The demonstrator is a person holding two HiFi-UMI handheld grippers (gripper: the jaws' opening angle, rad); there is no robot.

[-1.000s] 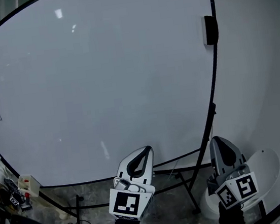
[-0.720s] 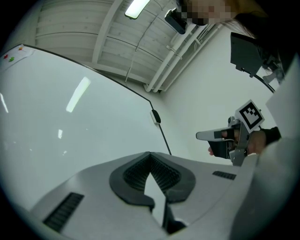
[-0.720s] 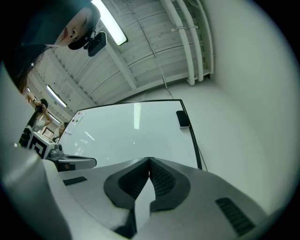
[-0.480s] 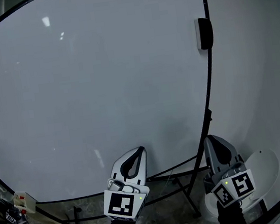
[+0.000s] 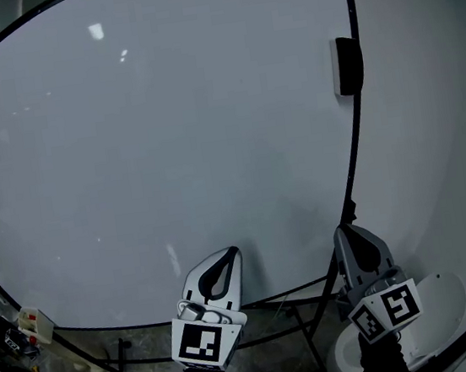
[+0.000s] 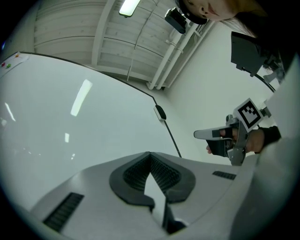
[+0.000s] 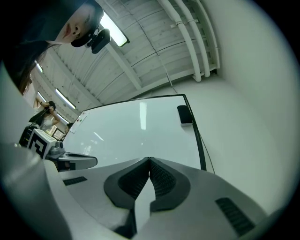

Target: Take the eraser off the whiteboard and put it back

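A black eraser point(image 5: 347, 65) clings to the right rim of the large whiteboard point(image 5: 168, 147), high up. The right gripper view shows the eraser point(image 7: 184, 114) far ahead and above the jaws; the left gripper view has the eraser point(image 6: 161, 112) small in the distance. My left gripper point(image 5: 228, 254) hangs low before the board's bottom edge, jaws shut and empty. To its right, my right gripper point(image 5: 344, 231) is also shut with nothing in it, well below the eraser. Both tilt slightly upward.
The whiteboard stands on a black frame with legs point(image 5: 315, 323) on the floor. A white round object point(image 5: 436, 303) lies at the lower right. Clutter and cables point(image 5: 23, 336) sit at the lower left. A white wall point(image 5: 436, 112) runs to the right of the board.
Both grippers have edged up a little toward the board. The view has shifted slightly, so the eraser now sits a bit lower in the picture than a second ago.
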